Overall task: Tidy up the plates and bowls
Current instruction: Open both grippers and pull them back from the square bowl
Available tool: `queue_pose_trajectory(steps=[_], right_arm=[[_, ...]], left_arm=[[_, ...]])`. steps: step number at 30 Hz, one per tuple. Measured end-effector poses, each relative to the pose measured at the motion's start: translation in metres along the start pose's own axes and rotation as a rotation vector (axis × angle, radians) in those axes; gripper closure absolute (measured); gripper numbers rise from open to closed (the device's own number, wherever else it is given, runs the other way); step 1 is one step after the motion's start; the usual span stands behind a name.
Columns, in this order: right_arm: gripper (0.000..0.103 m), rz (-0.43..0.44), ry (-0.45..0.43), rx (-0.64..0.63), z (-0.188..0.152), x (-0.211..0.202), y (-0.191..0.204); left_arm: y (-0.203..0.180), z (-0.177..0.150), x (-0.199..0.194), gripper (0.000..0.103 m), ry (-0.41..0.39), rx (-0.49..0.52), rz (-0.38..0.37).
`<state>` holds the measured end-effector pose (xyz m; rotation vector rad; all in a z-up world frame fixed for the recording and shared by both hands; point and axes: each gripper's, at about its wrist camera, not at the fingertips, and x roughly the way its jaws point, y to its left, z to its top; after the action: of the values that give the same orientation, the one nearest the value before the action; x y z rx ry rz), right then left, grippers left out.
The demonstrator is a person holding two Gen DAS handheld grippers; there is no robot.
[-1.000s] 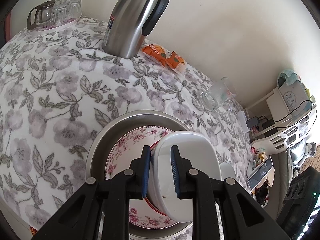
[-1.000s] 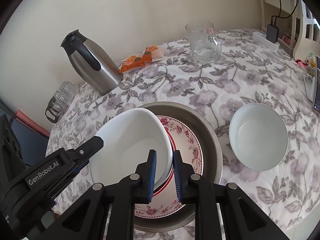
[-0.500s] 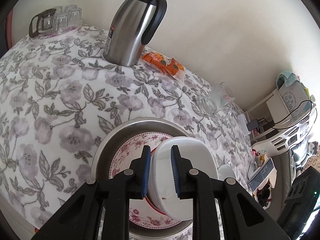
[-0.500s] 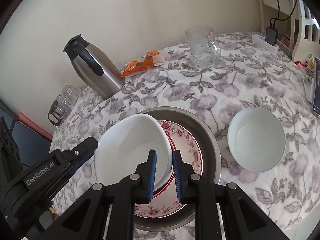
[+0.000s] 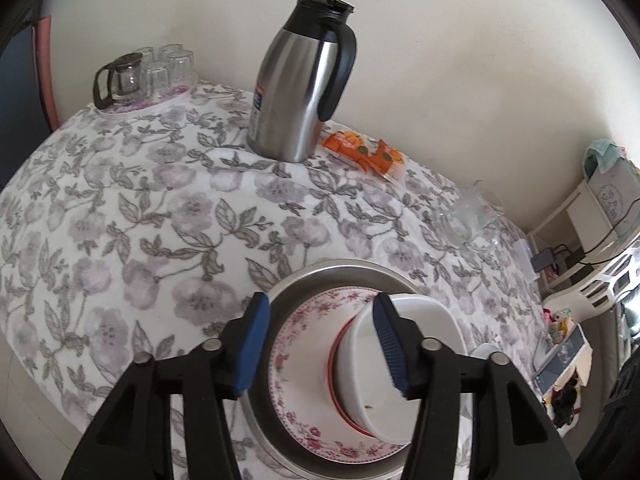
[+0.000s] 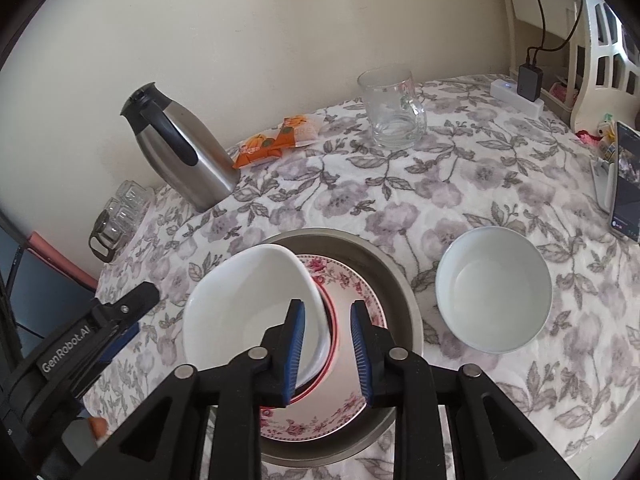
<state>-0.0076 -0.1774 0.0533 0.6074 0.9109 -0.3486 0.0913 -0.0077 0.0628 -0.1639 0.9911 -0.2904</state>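
Both tongs have just been opening, the left tongs [image 5: 320,344] and right tongs [image 6: 326,354] now spread off the white dish [image 6: 256,304], which rests on the floral plate [image 6: 352,296] in the metal basin [image 6: 400,280]; the round bowl [image 6: 494,290] on the desk looks next.

White lettering reading "GenRobot.AI" ran along the black body of the left gripper [image 6: 132,312], at the near left edge of the right wrist view. The steel thermos jug [image 5: 298,92], standing far on the table, carried a small label low on its left side, too small to read. The orange snack packets [image 6: 276,142] just right of the jug bore printed lettering that stayed illegible. The phone screen [image 6: 626,184] at the far right showed nothing readable.
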Motion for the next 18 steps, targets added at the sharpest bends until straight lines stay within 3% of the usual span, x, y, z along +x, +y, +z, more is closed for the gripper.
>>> queue_pose_trajectory(steps=[6, 9, 18], right_arm=[[0.052, -0.056, -0.004, -0.023, 0.0001, 0.0034, -0.0014], [0.042, -0.068, -0.006, -0.038, -0.0001, 0.0043, 0.0000], [0.023, -0.099, -0.001, -0.070, -0.0012, 0.0095, 0.0013]], left_arm=[[0.0070, 0.0004, 0.0051, 0.040, 0.016, -0.007, 0.077], [0.0080, -0.0003, 0.0066, 0.022, 0.014, 0.001, 0.107], [0.0075, -0.0012, 0.0099, 0.018, 0.001, 0.036, 0.171]])
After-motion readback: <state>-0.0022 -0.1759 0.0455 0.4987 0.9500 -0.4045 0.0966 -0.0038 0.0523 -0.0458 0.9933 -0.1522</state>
